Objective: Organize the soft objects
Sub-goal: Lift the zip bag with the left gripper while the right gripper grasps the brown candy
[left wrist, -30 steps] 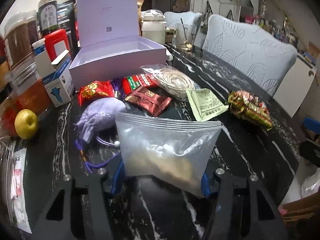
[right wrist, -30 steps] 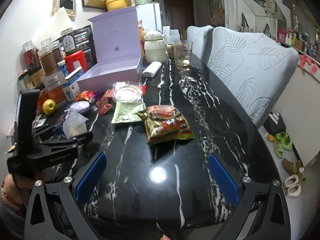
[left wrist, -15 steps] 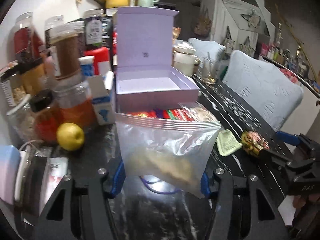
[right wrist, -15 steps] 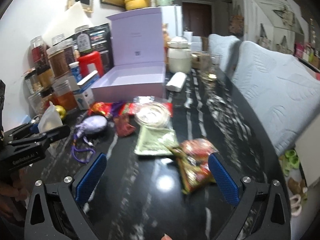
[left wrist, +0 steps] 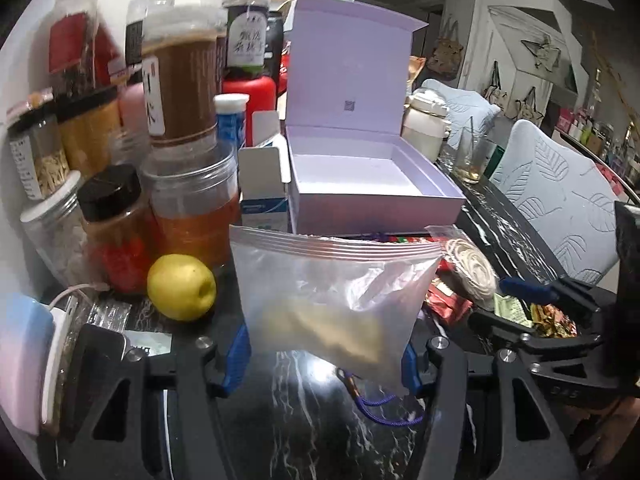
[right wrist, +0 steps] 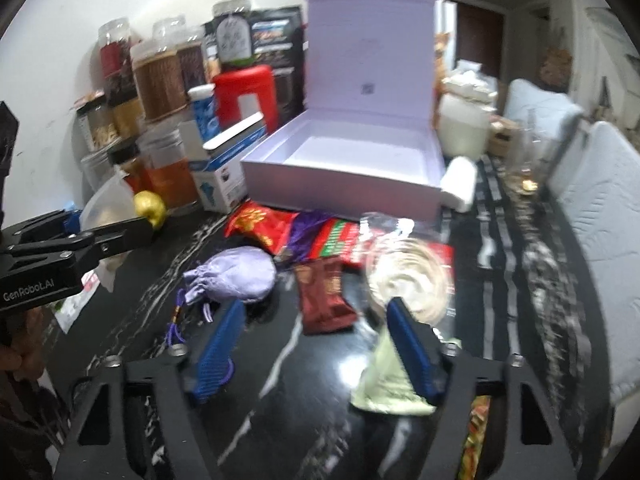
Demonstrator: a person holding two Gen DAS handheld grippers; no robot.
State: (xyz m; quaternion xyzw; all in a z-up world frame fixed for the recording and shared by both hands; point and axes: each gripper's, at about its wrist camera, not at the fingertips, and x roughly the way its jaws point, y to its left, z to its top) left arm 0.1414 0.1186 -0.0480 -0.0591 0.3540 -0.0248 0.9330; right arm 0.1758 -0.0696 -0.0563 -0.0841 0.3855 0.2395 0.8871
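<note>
Zip bag (left wrist: 332, 300) hung clamped in left tongs (left wrist: 325, 360) above bench (left wrist: 320, 420), near lilac box (left wrist: 372, 196); limp, light, slippery film w/ loose filling, best pinched low. Right tongs (right wrist: 316, 344) closing, nothing between

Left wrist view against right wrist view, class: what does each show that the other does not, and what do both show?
Only the left wrist view shows the left gripper shut on the clear zip bag up close. Only the right wrist view shows the lilac drawstring pouch and the right gripper, closing with nothing between its pads. Both show the open lilac cardboard box and yellow apple.
</note>
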